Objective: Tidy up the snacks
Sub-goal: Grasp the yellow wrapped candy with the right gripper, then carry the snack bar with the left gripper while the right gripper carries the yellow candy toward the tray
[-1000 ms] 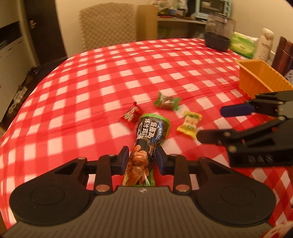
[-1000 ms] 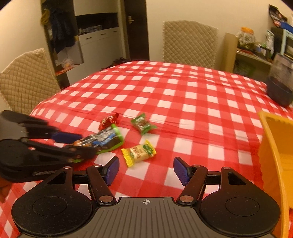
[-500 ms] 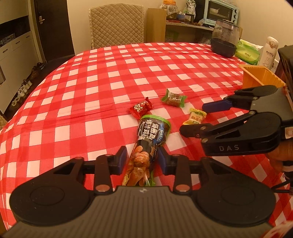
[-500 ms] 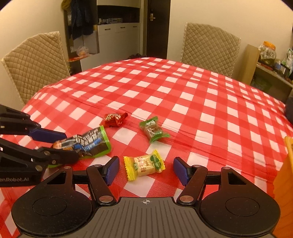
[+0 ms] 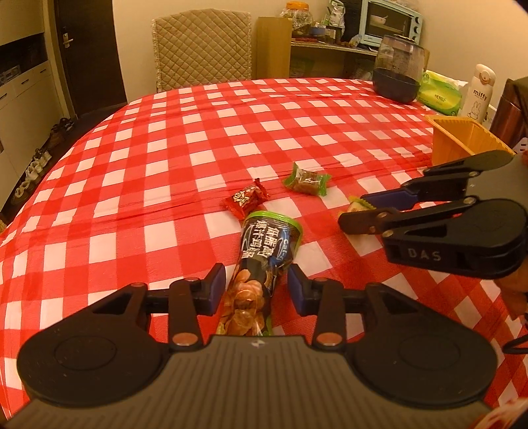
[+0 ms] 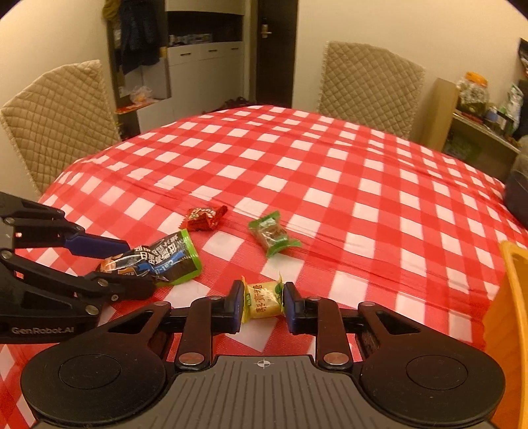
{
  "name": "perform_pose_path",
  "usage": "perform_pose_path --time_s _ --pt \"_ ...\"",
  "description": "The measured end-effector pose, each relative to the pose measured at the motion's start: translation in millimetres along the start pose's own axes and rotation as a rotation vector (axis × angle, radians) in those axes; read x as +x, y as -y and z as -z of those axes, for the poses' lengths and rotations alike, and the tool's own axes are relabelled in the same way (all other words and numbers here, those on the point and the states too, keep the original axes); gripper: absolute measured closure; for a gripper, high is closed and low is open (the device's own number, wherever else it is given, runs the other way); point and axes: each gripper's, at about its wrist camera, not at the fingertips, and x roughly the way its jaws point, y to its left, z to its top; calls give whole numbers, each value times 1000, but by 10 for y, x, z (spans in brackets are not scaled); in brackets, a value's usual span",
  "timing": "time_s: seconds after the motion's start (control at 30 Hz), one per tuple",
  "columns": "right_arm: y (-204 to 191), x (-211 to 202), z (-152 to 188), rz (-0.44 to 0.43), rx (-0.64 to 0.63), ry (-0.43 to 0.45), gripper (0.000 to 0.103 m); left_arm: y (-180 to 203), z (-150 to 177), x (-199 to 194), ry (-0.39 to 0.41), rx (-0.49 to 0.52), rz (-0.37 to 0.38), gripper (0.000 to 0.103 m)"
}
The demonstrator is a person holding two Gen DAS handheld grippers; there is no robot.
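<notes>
Snacks lie scattered left of the orange bin (image 6: 510, 316), so we clamp our right gripper (image 6: 262, 302), jaws just closing, on the yellow candy (image 6: 262, 300) while our left gripper (image 5: 255, 287), slackened, merely straddles the dark snack pouch (image 5: 264, 250).

From my remote station I see a warm-lit dining room: a red-and-white checked tablecloth (image 6: 330, 171) on the table, beige quilted chairs (image 6: 369, 85) against cream walls (image 6: 462, 36), a dark door (image 5: 85, 52), white cabinets (image 6: 201, 76), and a pale-blue toaster oven (image 5: 389, 18) on a wooden shelf.
</notes>
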Motion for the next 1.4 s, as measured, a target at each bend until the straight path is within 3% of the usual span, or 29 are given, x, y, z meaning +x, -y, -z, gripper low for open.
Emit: perform_pose_path --time_s 0.2,0.43,0.6,1.17,1.4 --pt "51 -156 20 33 62 4 77 18 -9 59 -7 18 -4 66" --pt "57 -322 99 52 111 5 77 69 10 9 -25 17 -15 77" --pt "37 -506 157 68 150 21 77 164 52 -94 -23 20 -29 77" --pt "-91 -1575 511 146 294 51 77 683 267 -996 3 -116 -29 77" --pt "-167 -1994 612 165 305 67 77 950 310 -1333 12 -111 -13 77"
